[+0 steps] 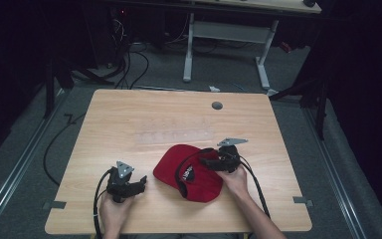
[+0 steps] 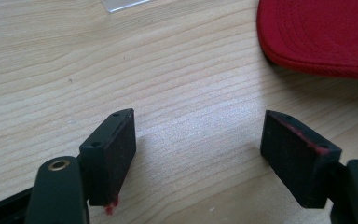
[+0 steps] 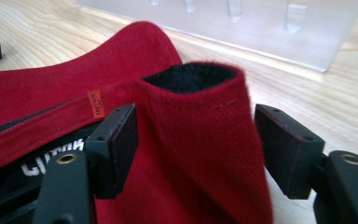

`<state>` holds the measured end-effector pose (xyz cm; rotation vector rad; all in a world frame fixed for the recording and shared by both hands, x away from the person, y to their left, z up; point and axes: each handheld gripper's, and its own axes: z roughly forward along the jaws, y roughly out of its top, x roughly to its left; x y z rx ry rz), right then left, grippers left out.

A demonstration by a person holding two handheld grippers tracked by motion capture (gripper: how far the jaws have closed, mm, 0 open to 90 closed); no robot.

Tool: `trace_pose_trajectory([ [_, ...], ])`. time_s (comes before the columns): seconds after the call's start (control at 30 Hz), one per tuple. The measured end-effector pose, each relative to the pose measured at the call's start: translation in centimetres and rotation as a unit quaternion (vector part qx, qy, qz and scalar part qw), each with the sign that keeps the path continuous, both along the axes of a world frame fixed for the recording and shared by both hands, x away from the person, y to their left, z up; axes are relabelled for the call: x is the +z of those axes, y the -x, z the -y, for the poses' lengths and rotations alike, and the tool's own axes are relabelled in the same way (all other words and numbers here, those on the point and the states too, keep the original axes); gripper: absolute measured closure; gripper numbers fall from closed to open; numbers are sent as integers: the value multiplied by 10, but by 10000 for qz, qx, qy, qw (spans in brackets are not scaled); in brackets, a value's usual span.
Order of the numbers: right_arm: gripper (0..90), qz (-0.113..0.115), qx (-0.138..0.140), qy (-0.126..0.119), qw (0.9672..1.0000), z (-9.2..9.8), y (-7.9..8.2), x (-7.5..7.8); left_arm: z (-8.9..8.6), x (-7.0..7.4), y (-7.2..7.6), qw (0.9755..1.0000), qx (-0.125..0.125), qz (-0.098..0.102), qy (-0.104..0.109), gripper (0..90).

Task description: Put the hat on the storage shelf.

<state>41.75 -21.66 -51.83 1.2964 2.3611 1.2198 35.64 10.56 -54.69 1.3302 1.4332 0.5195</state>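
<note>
Two hand-held grippers work at a wooden table (image 1: pixel 129 119). From the high view, a red cap (image 1: pixel 186 172) lies near the front edge; the right gripper (image 1: pixel 210 162) reaches onto it, the left gripper (image 1: pixel 138 185) waits just beside it.

Left gripper view: jaws spread wide over bare wood, holding nothing, the cap's brim at the upper right.

Right gripper view: jaws released, straddling a raised fold of the cap (image 3: pixel 205 121), a clear plastic rack (image 3: pixel 242 23) behind. It seems a grasp is being lined up; closing on the fold comes next.
</note>
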Motion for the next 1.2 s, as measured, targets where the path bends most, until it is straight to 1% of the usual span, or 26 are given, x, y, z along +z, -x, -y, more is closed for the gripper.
trace_pose_trajectory([
  [0.03, 329, -60, 31, -39, 10000, -1, -2, -4, 0, 0, 0, 10000, 2, 1, 2, 268],
  [0.17, 343, -101, 80, -65, 9999, -3, -3, -8, 0, 0, 0, 10000, 5, 1, 3, 268],
  [0.2, 360, -122, 107, -80, 9998, -5, -4, -10, 0, 0, 0, 10000, 7, 3, 6, 268],
  [0.27, 374, -107, 126, -87, 9998, -5, -4, -11, 0, 0, 0, 10000, 6, 2, 5, 268],
  [0.33, 416, -84, 164, -114, 9998, -5, -4, -12, 0, 0, 0, 10000, 8, 3, 7, 268],
  [0.37, 438, -46, 186, -77, 9998, -6, -4, -13, 0, 0, 0, 10000, 8, 2, 6, 268],
  [0.4, 473, -48, 181, -71, 9998, -6, -3, -14, 0, 0, 0, 10000, 8, 3, 6, 268],
  [0.53, 610, 161, 289, 82, 9994, -6, 1, -11, 0, 0, 0, 10000, 9, 3, 5, 268],
  [0.57, 645, 169, 306, 94, 9993, -6, 2, -11, 0, 0, 0, 10000, 9, 3, 4, 268],
  [0.6, 682, 207, 343, 85, 9992, -5, 2, -10, 0, 0, 0, 10000, 10, 3, 5, 268],
  [0.63, 750, 213, 384, 29, 9990, -3, 3, -10, 0, 0, 0, 10000, 9, 3, 3, 268],
  [0.73, 817, 220, 523, -12, 9984, 0, 5, -8, 0, 0, 0, 10000, 12, 3, 4, 268],
  [0.87, 838, 258, 616, 32, 9978, 0, 8, -4, 0, 0, 0, 10000, 11, 2, 2, 268],
  [1.03, 849, 202, 640, -94, 9977, 1, 11, 1, 0, 0, 0, 10000, 15, 1, 2, 268],
  [1.07, 851, 209, 655, -118, 9976, 1, 13, 5, 0, 0, 0, 10000, 15, 1, 1, 268],
  [1.13, 851, 228, 680, -126, 9973, 1, 14, 7, 0, 0, 0, 10000, 15, 0, 1, 268],
  [1.2, 853, 249, 699, -165, 9971, 2, 18, 12, 0, 0, 0, 10000, 14, 0, 0, 268],
])
